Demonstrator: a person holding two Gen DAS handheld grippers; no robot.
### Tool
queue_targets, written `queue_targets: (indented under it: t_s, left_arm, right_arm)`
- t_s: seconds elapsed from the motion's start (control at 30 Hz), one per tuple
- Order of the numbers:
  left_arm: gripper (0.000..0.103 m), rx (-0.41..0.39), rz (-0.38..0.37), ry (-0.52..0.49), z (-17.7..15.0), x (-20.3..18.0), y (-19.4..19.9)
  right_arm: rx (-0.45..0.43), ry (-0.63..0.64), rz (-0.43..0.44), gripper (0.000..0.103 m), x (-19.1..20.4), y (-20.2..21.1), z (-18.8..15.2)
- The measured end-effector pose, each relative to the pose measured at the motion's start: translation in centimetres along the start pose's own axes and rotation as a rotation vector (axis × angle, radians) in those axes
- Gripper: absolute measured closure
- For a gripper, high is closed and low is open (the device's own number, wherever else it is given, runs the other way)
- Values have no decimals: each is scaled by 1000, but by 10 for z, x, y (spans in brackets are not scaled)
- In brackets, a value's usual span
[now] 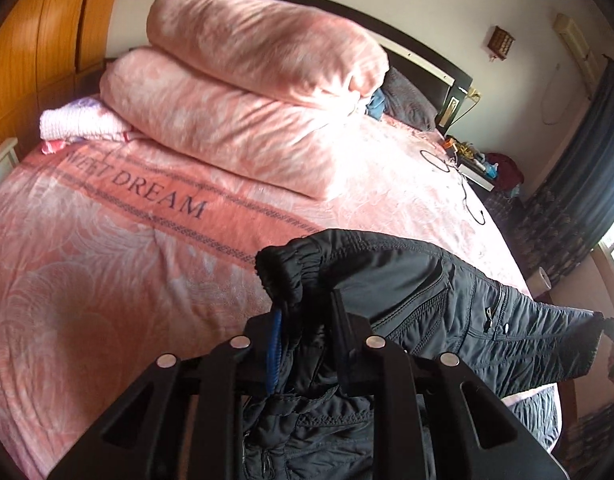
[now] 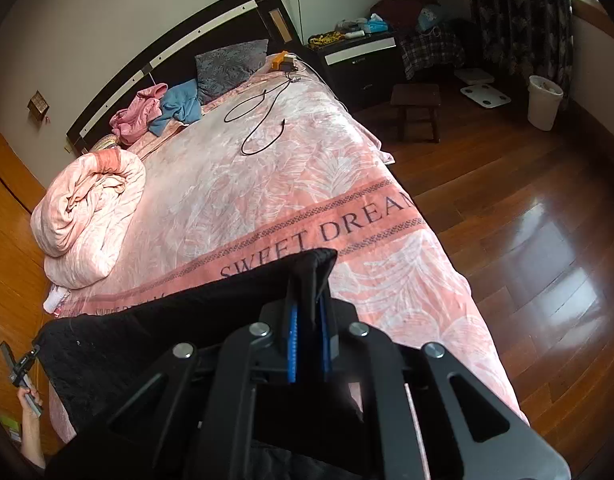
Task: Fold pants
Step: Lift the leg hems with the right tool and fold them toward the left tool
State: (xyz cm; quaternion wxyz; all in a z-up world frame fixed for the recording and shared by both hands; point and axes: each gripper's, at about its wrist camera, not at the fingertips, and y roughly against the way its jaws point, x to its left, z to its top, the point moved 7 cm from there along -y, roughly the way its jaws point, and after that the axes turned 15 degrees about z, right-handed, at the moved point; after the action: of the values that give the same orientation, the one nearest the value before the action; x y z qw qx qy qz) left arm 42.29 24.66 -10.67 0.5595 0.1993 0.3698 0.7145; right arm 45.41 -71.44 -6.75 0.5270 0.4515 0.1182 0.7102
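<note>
- I am holding the black pants (image 1: 447, 304) stretched in the air above the foot end of the bed (image 2: 235, 184), one corner in each gripper.
- The left gripper (image 1: 307, 312) is pinching the elastic waistband end; its jaws are narrow and clamped on bunched fabric.
- The right gripper (image 2: 309, 300) is gripping the opposite corner, jaws nearly together on a flat fold of cloth.
- I am judging the fold as barely begun: the garment is spread between the grippers and hanging, not yet laid on the bed, so laying down, smoothing and folding are all left.
- The near half of the bed, around the "SWEET DREAM" band (image 2: 335, 232), is giving me open room.
- Toward the headboard, the rolled pink quilt (image 1: 243, 92) and a loose black cable (image 2: 263, 120) are crowding the bed.
- The bed's right edge is dropping to the wooden floor (image 2: 527, 220), so I am keeping the pants inboard.
</note>
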Motion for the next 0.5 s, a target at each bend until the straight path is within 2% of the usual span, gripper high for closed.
queue_targets:
  t_s: [0.3, 0.5]
  left_arm:
    - [82, -37, -15, 11, -35, 11, 43]
    - [82, -53, -27, 25, -59, 25, 66]
  right_arm:
    - [-57, -24, -23, 96, -19, 42, -71]
    - [-112, -36, -32, 96, -23, 64, -106]
